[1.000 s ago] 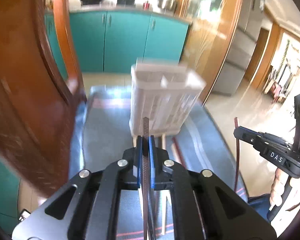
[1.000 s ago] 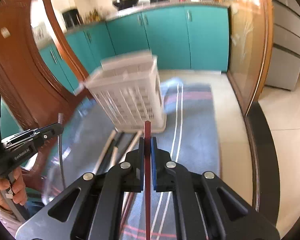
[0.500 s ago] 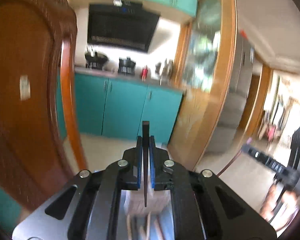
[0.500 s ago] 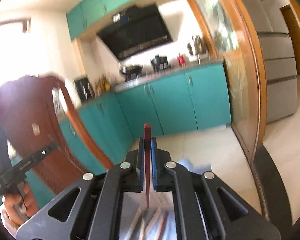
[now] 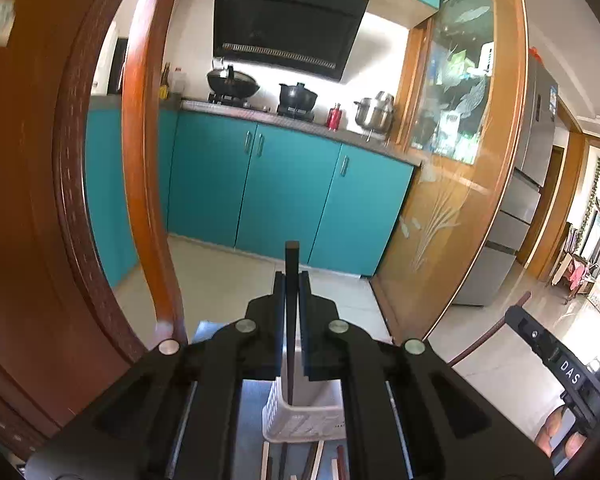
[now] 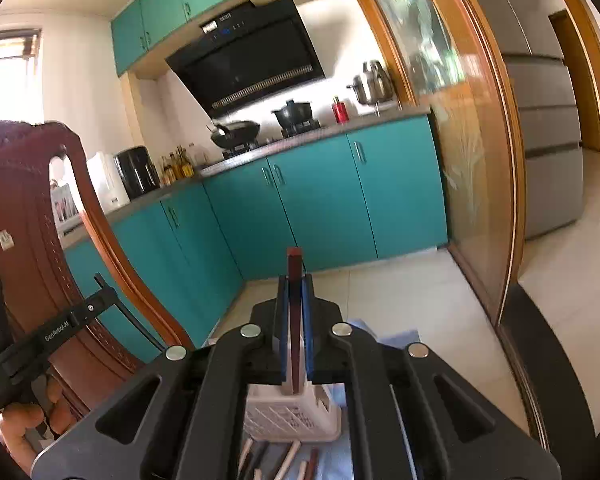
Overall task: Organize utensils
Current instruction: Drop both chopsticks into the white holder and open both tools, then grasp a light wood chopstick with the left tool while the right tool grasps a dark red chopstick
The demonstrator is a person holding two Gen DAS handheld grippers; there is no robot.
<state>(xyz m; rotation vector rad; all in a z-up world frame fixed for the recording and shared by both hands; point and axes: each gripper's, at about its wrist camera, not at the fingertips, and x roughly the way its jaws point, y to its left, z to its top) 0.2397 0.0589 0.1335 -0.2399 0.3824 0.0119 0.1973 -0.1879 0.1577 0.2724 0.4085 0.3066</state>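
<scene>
A kitchen with teal cabinets [image 5: 284, 184] lies behind the cloth-covered surface [image 6: 380, 340]. Each claw, left [image 5: 291, 280] and right [image 6: 295, 284], grips one chopstick [image 5: 291, 320] above the white basket [image 6: 292, 416].

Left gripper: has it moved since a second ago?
Yes. The left gripper has tilted up: the basket, earlier above its fingertips, now sits low behind them, and the teal cabinets fill mid-frame. It still clamps the dark chopstick.
</scene>
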